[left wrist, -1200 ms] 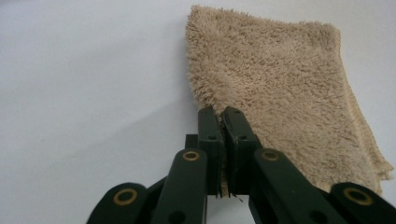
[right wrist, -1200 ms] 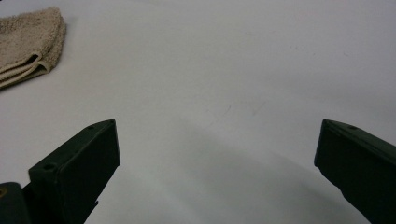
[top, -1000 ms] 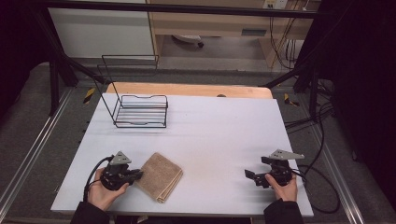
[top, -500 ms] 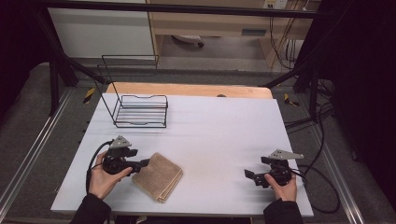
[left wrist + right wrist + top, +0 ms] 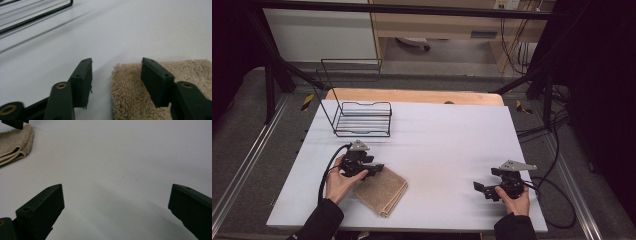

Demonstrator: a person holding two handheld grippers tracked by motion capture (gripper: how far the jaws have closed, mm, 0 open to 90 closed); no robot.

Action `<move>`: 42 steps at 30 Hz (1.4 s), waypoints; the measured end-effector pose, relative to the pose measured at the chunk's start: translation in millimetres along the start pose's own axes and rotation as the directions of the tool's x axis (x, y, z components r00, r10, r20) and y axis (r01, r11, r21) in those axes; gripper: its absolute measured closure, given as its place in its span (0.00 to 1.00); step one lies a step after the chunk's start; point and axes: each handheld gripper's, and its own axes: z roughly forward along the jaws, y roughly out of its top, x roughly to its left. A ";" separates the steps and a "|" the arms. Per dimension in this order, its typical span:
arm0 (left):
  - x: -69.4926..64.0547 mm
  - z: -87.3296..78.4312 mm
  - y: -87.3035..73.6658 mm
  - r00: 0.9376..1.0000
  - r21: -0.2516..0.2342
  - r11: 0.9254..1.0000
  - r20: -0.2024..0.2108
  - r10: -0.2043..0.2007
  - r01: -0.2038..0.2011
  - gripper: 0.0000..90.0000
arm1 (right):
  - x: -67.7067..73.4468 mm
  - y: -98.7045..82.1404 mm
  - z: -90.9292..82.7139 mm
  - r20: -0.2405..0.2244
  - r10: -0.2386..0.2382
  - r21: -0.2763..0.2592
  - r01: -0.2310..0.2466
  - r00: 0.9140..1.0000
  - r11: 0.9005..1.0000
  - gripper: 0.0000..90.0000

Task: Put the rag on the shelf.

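A folded tan towel [image 5: 382,192] lies on the white table [image 5: 437,135], near its front left. My left gripper [image 5: 378,170] is at the towel's far left corner, held in a hand. In the left gripper view this gripper [image 5: 116,62] is open; the towel [image 5: 130,95] has its edge in the gap, with the right jaw over the cloth and the left jaw over bare table. My right gripper [image 5: 479,189] rests at the front right, away from the towel. In its own view the right gripper [image 5: 117,187] is wide open over bare table, with the towel [image 5: 15,141] far off at the upper left.
A black wire rack [image 5: 362,117] stands at the table's back left; its lower bar [image 5: 37,16] crosses the left gripper view's top. A wooden strip [image 5: 412,95] runs along the far edge. Cables trail from both grippers.
My left gripper has moved away from the person and slightly right, from the towel's left side to its far corner. The right gripper and the towel have stayed put.
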 end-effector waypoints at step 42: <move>21.4 -20.3 -16.3 0.995 -0.035 0.994 -0.013 -0.101 0.100 0.95 | 8.6 3.1 7.4 0.012 0.003 0.022 -0.003 1.000 1.000 0.01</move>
